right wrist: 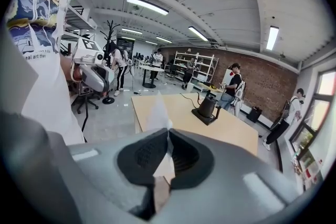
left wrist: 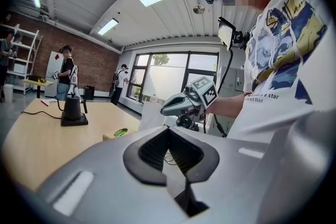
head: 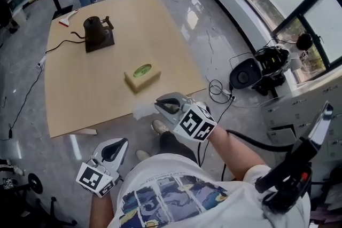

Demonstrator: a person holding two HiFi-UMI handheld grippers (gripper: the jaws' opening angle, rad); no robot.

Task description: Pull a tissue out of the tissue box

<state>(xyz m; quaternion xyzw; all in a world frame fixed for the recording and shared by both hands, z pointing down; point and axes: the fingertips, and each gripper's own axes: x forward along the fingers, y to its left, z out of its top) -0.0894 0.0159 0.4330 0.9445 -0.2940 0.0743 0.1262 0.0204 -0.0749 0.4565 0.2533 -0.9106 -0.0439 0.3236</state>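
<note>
Beside the person's printed T-shirt [head: 176, 195], the left gripper [head: 122, 144] hangs closed and empty. The right gripper [head: 159, 105] pinches a blurred white tissue [head: 143, 110] over the tabletop's [head: 80, 88] near edge, just clear of the tissue box [head: 142, 76].

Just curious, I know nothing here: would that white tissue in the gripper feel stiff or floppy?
Probably floppy and very light: the tissue pinched in the right gripper looks thin, almost see-through. Likely tears easily if tugged hard.
</note>
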